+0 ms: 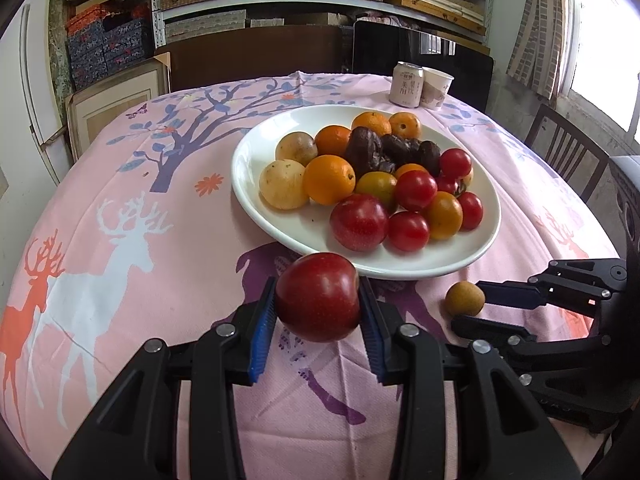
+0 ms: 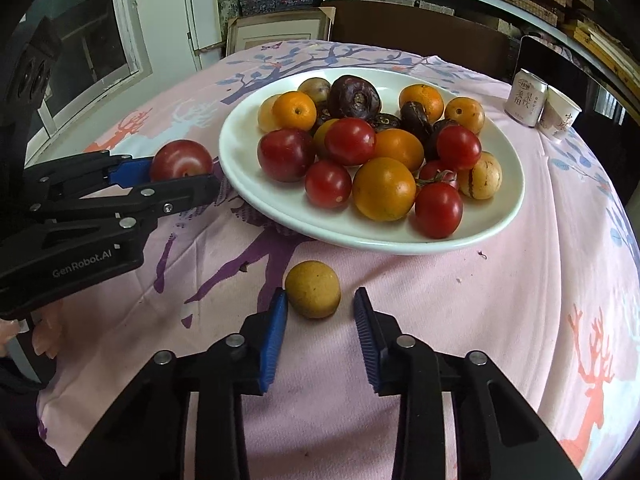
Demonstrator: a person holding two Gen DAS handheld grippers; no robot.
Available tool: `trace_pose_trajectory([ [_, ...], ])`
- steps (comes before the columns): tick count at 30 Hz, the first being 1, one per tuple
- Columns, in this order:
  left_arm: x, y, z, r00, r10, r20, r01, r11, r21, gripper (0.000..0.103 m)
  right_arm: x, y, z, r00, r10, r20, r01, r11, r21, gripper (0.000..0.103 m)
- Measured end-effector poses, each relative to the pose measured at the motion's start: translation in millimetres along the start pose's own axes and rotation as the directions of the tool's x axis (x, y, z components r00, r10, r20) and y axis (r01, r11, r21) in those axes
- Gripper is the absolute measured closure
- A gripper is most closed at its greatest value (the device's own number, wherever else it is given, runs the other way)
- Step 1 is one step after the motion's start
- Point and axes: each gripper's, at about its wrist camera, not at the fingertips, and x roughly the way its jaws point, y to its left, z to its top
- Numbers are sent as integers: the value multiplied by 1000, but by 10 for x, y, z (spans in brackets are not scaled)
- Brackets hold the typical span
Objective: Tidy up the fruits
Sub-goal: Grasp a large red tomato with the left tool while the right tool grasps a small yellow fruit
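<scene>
**Plum in hand, small fruit waiting at the other jaws**

We are holding the left gripper [image 1: 319, 308] clamped on a red plum [image 1: 318, 297], lifted just short of the white plate [image 1: 256, 204]. We are closing the right gripper [image 2: 320, 322] round the small brown fruit [image 2: 313, 289] on the tablecloth [image 2: 460, 320]; one pad looks to be touching, the other standing clear, so we should be centring before squeezing. Ahead, the plate is crowded, its near rim close. Beyond, a can [image 1: 406, 83] and paper cup [image 1: 437, 88] are sitting well apart.
</scene>
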Motion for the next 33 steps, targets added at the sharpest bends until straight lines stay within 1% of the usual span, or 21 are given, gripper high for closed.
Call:
trace_pose_trajectory([
  [2, 5, -2, -6, 1000, 1, -3, -1, 1000, 1, 65, -26, -32, -28, 1000, 16, 0, -16, 1000, 16, 75],
  [7, 14, -6, -12, 1000, 3, -6, -3, 1000, 2, 65, -142, -105, -95, 999, 46, 20, -47, 998, 45, 75],
  [13, 12, -6, -11, 1000, 3, -6, -3, 1000, 2, 65, -346, -202, -123, 996, 55, 65, -60, 996, 66, 75],
  [16, 13, -7, -15, 1000, 4, -4, -4, 1000, 3, 65, -385, -243, -132, 996, 55, 74, -61, 995, 74, 75],
  [21, 25, -8, -24, 1000, 4, -5, -4, 1000, 3, 65, -324, -251, -154, 997, 52, 53, -55, 996, 69, 74],
  [24, 32, -14, -32, 1000, 4, -7, -4, 1000, 6, 65, -282, -174, -141, 998, 42, 54, -44, 999, 27, 74],
  [27, 40, -22, -41, 1000, 6, -10, -6, 1000, 10, 65, -192, -89, -50, 998, 31, 50, -31, 999, -9, 74],
  [29, 41, -15, -49, 1000, 7, -12, -7, 1000, 9, 65, -59, -41, 37, 999, 29, 19, -29, 999, -27, 67],
  [31, 39, -13, -36, 1000, 6, -14, -6, 1000, 6, 65, 36, -3, 93, 1000, 21, 4, -21, 999, -32, 69],
  [32, 38, -10, -36, 1000, 6, -14, -6, 1000, 5, 65, 62, 20, 102, 1000, 26, -5, -26, 999, -36, 75],
  [33, 33, -9, -36, 1000, 4, -12, -4, 1000, 4, 65, 54, 48, 100, 1000, 20, 0, -20, 999, -44, 76],
])
